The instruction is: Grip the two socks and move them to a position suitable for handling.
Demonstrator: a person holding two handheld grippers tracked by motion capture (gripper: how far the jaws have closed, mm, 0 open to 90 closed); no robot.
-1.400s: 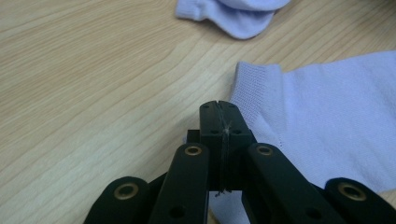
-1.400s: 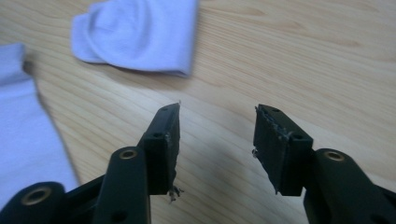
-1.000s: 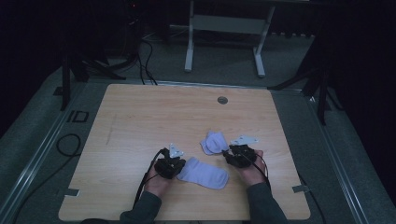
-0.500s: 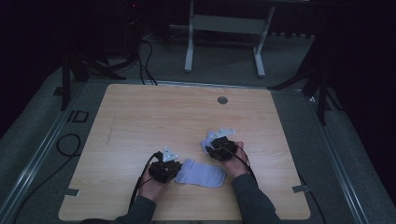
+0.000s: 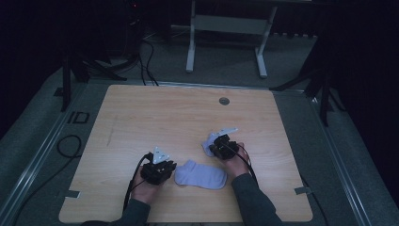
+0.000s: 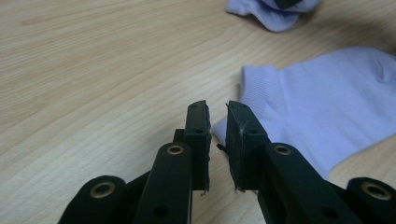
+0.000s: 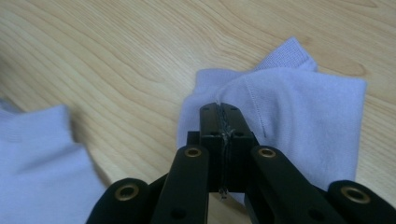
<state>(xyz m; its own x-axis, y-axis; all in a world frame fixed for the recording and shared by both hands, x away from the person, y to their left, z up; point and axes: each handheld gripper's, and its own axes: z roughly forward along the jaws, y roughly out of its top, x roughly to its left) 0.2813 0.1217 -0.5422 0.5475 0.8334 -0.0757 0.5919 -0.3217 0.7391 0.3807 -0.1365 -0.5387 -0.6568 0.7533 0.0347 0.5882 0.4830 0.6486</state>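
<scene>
Two hands are seen reaching in from the near edge of the pale wooden worktop [image 5: 155, 117] in the high view, each carrying a black two-jaw claw. The left claw [image 6: 217, 140] is held low over the wood, pointing toward the flat pale lilac knitted ankle sock [image 5: 201, 174] that lies between the two hands. Its jaws have just been opening and are parted by a narrow gap, with nothing pressed between the pads; the ribbed cuff of the flat sock [image 6: 327, 112] is seen just beyond and to the right of the tips.

The right claw [image 7: 225, 114] is held a little further from the near edge, angled down onto the second pale lilac sock [image 5: 208, 146], which is bunched and folded over on itself. Its jaws have just been closing and are now shut tight, with a fold of that sock's fabric [image 7: 289, 116] pinched between the pads. The held sock is seen resting on the worktop just beside the toe end of the flat one, the two appearing slightly apart. Both socks are plain, clean and finely knitted.
</scene>
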